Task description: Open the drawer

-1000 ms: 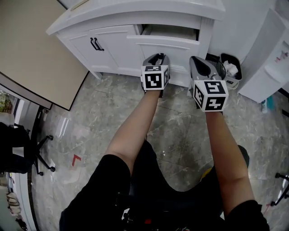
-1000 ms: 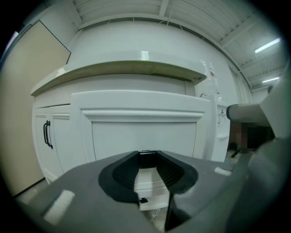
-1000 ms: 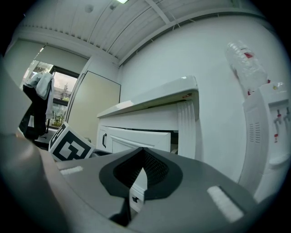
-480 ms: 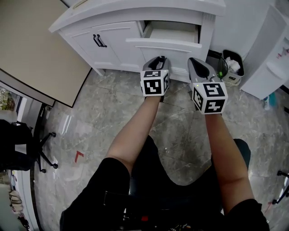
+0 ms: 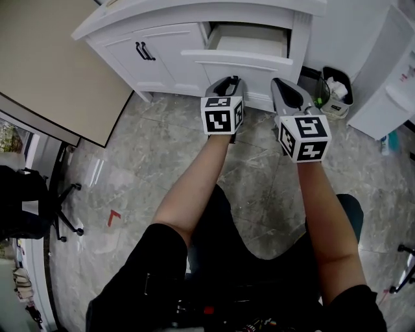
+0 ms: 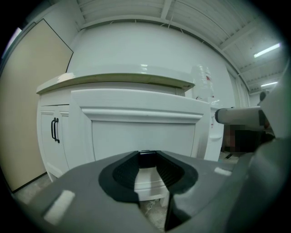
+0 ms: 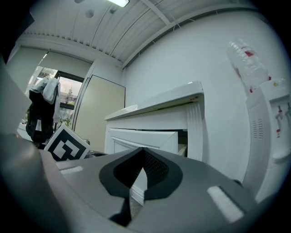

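The drawer (image 5: 241, 62) of the white cabinet (image 5: 194, 13) stands pulled out, and its empty inside shows from above. My left gripper (image 5: 229, 80) hangs shut just in front of and below the drawer front, holding nothing. In the left gripper view the drawer front (image 6: 143, 132) fills the space beyond the shut left gripper (image 6: 146, 154). My right gripper (image 5: 278, 83) is shut and empty beside the left one, under the drawer's right end. In the right gripper view the open drawer (image 7: 148, 139) juts out beyond the right gripper (image 7: 143, 150).
Two cabinet doors with black handles (image 5: 144, 50) lie left of the drawer. A black bin (image 5: 337, 83) with white trash and a white water dispenser (image 5: 389, 71) stand at the right. A beige board (image 5: 45, 65) and a black chair (image 5: 35, 207) are at the left.
More of the drawer's inside shows from above than a second ago. Both grippers stay shut side by side in front of it, hardly shifted.
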Demonstrator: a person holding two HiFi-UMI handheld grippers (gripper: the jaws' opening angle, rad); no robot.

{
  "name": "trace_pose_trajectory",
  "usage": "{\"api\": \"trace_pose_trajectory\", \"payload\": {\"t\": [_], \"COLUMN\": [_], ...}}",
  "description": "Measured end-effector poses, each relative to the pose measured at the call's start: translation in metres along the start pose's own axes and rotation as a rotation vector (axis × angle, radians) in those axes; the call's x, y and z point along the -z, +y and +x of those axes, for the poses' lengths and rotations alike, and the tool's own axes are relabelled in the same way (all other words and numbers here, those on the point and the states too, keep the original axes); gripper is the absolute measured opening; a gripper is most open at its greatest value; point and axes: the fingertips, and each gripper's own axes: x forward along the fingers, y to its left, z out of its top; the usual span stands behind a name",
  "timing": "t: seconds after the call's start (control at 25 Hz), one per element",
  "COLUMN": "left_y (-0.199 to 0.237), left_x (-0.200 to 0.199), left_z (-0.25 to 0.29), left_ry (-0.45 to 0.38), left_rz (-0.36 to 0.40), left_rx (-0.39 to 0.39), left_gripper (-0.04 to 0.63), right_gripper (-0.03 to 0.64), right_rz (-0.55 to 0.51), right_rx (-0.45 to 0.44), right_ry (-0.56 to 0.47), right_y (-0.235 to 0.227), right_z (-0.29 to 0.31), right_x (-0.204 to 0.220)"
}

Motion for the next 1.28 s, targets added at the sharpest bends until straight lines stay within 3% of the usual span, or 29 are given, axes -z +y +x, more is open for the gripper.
{"api": "trace_pose_trajectory", "payload": {"t": [0.28, 0.44, 0.6, 0.76, 1.12, 1.28], "left_y": [0.002, 0.0, -0.003, -0.015, -0.041, -0.054], "left_x": [0.002, -0.018, -0.063, -0.14, -0.383, -0.471], "left_z": [0.001, -0.009, -0.027, -0.052, -0.12, -0.16], "left_ry": [0.009, 0.006, 0.011, 0.019, -0.029, -0.086], "left_rz": [0.013, 0.002, 0.011, 0.001, -0.012, -0.011], "left_rx": [-0.009, -0.034, -0.081, -0.085, -0.069, -0.061], "left_gripper": [0.154, 0.165, 0.036, 0.011, 0.011, 0.011], "right_gripper": [0.023, 0.023, 0.023, 0.023, 0.023, 0.023], "right_rz": [0.011, 0.032, 0.039, 0.054, 0.04, 0.05], "right_rx": [-0.025, -0.044, -0.083, -0.085, -0.059, -0.032], "right_ry": [-0.002, 0.013, 0.059, 0.09, 0.105, 0.085], "right_y": [0.001, -0.001, -0.001, -0.009, -0.024, -0.033], "right_z": [0.007, 0.011, 0.01, 0.008, -0.011, -0.034], "right_x": [0.004, -0.008, -0.043, -0.116, -0.359, -0.444]}}
